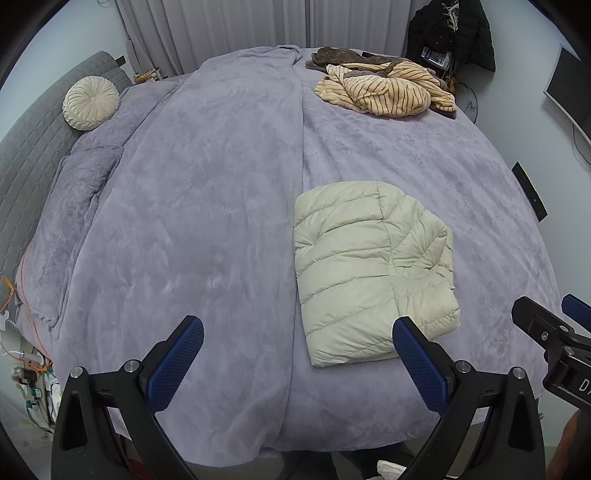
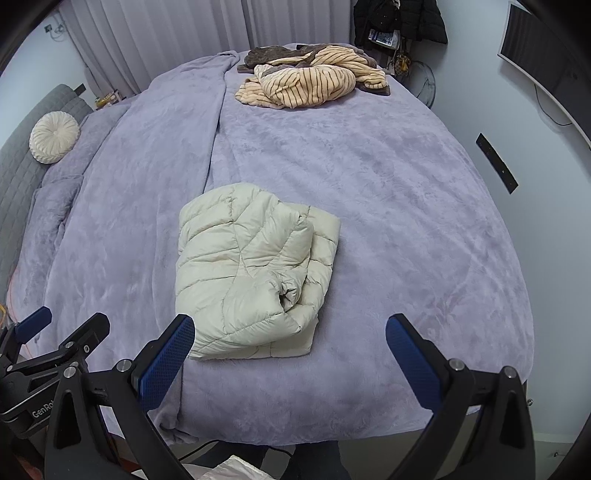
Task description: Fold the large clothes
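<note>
**Folded puffer jacket on the lavender bed**

A bed (image 1: 221, 221) covered in a lavender plush blanket filled both views, with pale curtains (image 1: 229, 26) along the top of the frame. A cream puffer jacket (image 1: 373, 269) lay folded into a compact rectangle right of centre in the left wrist view and left of centre in the right wrist view. A striped tan garment (image 1: 388, 90) sat crumpled near the upper right, well apart from the jacket. A round cream cushion (image 1: 90, 103) rested at the upper left against a grey quilted headboard (image 1: 33, 147). A dark coat (image 1: 454, 29) hung in the upper right corner. The left gripper (image 1: 295, 336) hovered at the bottom edge, jaws spread wide and empty; the right gripper (image 2: 290, 332) likewise stood released, gripping nothing.
</note>
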`<state>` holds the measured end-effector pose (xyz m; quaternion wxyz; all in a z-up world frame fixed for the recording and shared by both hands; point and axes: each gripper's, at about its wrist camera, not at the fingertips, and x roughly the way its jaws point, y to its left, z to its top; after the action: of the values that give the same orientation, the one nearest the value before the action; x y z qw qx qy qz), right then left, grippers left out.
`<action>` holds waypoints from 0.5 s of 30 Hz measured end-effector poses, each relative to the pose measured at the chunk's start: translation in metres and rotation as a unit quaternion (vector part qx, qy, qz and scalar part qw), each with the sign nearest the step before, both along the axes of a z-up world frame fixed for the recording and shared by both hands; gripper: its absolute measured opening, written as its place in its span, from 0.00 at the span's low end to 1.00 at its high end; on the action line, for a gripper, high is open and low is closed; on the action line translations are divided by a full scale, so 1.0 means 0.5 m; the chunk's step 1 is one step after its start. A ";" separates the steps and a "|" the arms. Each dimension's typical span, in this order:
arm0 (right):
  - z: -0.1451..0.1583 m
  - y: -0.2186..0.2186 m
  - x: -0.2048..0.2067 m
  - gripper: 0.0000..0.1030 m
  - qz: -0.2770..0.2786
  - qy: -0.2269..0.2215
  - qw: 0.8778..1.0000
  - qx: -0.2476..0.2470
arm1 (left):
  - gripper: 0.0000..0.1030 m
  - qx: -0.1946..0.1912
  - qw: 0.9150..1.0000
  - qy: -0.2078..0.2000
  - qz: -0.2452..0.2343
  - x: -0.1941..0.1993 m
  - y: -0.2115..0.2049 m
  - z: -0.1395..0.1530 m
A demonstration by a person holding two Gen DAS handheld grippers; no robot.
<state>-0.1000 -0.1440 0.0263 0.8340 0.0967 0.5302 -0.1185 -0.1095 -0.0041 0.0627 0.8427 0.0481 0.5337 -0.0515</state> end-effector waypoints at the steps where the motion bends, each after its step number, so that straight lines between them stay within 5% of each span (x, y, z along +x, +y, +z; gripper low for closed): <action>1: 0.000 0.000 0.001 1.00 0.000 0.000 1.000 -0.001 | 0.99 0.000 1.000 0.000 0.000 0.000 0.000 0.000; 15: -0.001 -0.003 0.000 1.00 0.001 0.001 1.000 -0.003 | 0.99 0.000 1.000 0.001 0.000 -0.008 -0.004 -0.005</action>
<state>-0.1002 -0.1454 0.0259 0.8336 0.0940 0.5310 -0.1194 -0.1134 -0.0060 0.0604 0.8421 0.0482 0.5348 -0.0509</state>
